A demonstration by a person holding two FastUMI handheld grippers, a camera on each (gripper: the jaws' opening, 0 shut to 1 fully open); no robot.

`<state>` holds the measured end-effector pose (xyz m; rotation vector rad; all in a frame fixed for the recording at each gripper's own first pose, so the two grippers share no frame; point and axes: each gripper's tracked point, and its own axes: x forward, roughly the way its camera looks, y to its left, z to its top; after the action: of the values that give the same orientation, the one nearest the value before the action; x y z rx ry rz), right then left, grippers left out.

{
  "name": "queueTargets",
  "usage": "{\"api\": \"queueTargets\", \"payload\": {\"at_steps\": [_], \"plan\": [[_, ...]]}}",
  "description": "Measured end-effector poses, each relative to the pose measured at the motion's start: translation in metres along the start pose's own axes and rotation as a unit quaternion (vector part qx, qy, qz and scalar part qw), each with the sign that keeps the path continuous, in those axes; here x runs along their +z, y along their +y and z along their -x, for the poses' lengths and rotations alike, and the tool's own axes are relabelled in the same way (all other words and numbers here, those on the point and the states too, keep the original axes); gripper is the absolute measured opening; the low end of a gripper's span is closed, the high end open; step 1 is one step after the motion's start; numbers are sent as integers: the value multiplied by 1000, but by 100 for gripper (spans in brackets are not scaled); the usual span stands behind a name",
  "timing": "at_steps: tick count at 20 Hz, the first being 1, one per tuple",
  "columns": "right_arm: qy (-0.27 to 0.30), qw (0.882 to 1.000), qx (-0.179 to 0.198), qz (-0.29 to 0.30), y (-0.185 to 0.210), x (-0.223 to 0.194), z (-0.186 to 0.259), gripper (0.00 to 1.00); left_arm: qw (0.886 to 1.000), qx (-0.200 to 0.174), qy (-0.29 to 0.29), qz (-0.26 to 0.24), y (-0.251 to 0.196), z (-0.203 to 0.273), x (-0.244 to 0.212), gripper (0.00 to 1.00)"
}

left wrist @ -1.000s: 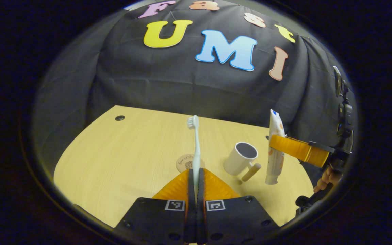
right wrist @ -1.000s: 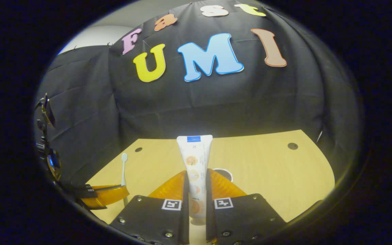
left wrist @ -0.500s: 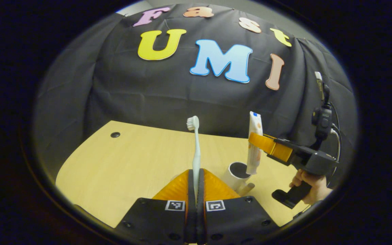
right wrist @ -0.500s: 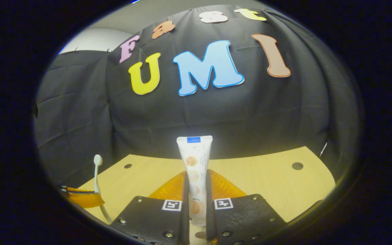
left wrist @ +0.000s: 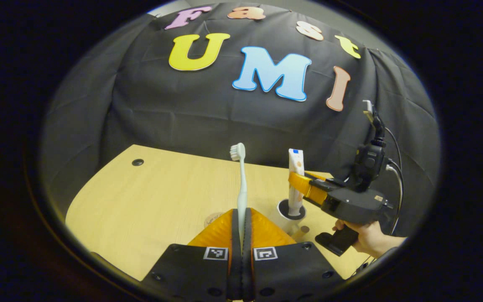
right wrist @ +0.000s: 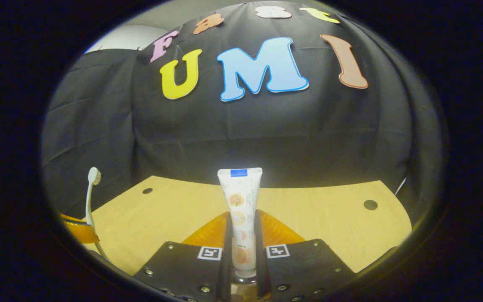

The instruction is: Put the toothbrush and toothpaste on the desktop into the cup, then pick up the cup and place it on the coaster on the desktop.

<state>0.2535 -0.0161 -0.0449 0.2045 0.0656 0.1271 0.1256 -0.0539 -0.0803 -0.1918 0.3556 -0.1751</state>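
This is a recording booth set up for demonstrations, not a lived-in room: a black cloth (left wrist: 224,113) hangs as the back wall and wraps round both sides beyond the hand-held gripper. Ahead of the hand-held gripper (left wrist: 241,218) stands a pale wood-grain office table (left wrist: 149,197) with round cable holes (left wrist: 137,162) near its far corners. A strip of plain light wall (right wrist: 128,37) shows above the cloth's top edge.

Each hand-held gripper has a black body with silver screws and two square black-and-white markers. The right hand-held gripper (left wrist: 304,184) carries a black pistol grip and looping cables.
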Motion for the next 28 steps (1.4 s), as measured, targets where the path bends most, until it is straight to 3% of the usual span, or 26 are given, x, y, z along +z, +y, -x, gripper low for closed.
{"api": "queueTargets", "payload": {"at_steps": [4,10,15,20,21,22,28], "plan": [[18,1000,-6,21,1,-10,4,28,1000,-2,2,3,1,0,-1,7],[66,996,-8,59,7,-35,19,25,1000,-7,4,7,0,-1,-6,8],[89,993,-11,80,11,-46,30,33,1000,-20,2,2,-6,-4,-6,8],[69,995,-12,70,12,-24,48,48,999,-42,-5,-3,-16,-13,-5,7],[64,996,-14,63,12,-17,56,45,999,-50,-9,-2,-20,-16,-3,8],[57,997,-19,57,9,-10,65,54,998,-58,-13,0,-23,-18,-2,8],[12,997,-66,29,-15,24,125,54,992,-113,-46,18,-50,-37,9,8]]}}
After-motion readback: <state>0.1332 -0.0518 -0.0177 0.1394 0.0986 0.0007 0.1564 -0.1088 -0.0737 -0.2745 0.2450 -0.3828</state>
